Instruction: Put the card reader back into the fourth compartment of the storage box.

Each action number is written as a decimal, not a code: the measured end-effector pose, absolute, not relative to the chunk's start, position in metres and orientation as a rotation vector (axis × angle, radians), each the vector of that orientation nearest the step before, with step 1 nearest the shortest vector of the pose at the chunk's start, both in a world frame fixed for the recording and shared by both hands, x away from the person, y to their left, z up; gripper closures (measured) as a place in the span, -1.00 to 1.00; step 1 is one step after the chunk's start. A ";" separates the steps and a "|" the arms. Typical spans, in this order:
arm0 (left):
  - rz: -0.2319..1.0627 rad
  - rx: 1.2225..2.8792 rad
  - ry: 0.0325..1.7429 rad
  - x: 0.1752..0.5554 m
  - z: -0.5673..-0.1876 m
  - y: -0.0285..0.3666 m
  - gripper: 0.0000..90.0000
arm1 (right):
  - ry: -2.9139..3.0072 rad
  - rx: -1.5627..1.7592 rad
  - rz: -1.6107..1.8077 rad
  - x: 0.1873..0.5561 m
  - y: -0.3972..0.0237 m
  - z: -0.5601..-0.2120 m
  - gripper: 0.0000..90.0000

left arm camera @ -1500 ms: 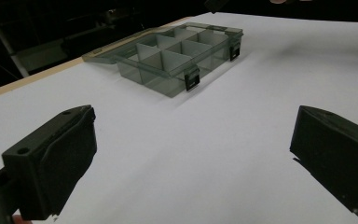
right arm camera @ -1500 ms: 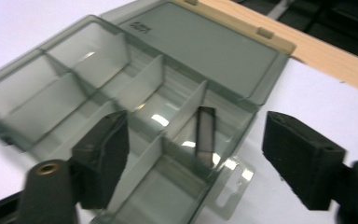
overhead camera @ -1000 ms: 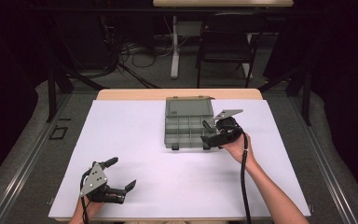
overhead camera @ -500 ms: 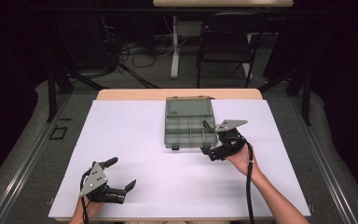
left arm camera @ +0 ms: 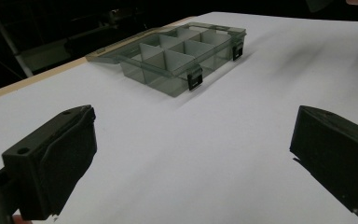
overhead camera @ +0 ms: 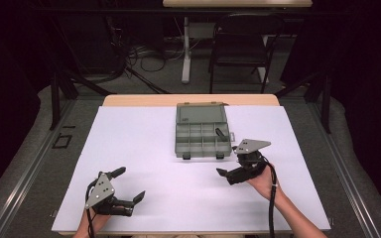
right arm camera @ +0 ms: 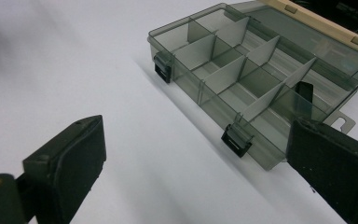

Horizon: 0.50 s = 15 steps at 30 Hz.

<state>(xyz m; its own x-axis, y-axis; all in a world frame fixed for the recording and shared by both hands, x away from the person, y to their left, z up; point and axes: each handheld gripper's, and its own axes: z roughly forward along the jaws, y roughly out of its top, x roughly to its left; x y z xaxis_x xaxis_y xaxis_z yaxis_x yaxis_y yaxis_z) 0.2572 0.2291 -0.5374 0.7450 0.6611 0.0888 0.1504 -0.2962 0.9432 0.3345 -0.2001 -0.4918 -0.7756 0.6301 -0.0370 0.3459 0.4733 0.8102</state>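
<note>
1. My right gripper [overhead camera: 229, 164] hovers just in front of the right front corner of the translucent grey plastic compartment box [overhead camera: 201, 140], near it but not touching. Its fingers are released, spread wide with nothing between them.
2. My left gripper [overhead camera: 129, 184] sits low at the near left of the white-covered desk [overhead camera: 144, 144], well apart from the box. Its fingers are also released and bare, with blank white surface between them in the left gripper view.
3. The box lies toward the far middle of the desk, its lid [overhead camera: 201, 112] folded back flat behind it, two dark latches [overhead camera: 185, 156] hanging on its front wall.
4. Thin dividers split the box into compartments. A small dark piece [right arm camera: 304, 92] stands in the right-hand compartment nearest my right gripper; I cannot tell what it is.
5. Nothing lies on the desk between either gripper and the box.
6. Beyond the desk's far edge stand a dark chair [overhead camera: 243, 47], a pale post [overhead camera: 185, 52] and tangled floor cables [overhead camera: 139, 59].
</note>
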 end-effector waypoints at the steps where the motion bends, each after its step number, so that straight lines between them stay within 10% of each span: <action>1: 0.574 1.833 0.630 0.257 -0.537 0.229 -0.99 | 2.392 0.821 1.203 0.332 -0.201 -0.492 -0.90; 15: 0.573 1.836 0.627 0.257 -0.538 0.229 -0.99 | 2.357 0.783 1.211 0.301 -0.217 -0.494 -0.89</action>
<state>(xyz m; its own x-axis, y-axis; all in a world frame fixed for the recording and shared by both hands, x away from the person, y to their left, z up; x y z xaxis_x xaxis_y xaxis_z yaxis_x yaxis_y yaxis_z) 0.2574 0.2289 -0.5375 0.7469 0.6587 0.0905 0.1497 -0.2991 0.9424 0.3008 -0.2172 -0.4945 -0.7744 0.6281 -0.0760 0.3042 0.4749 0.8258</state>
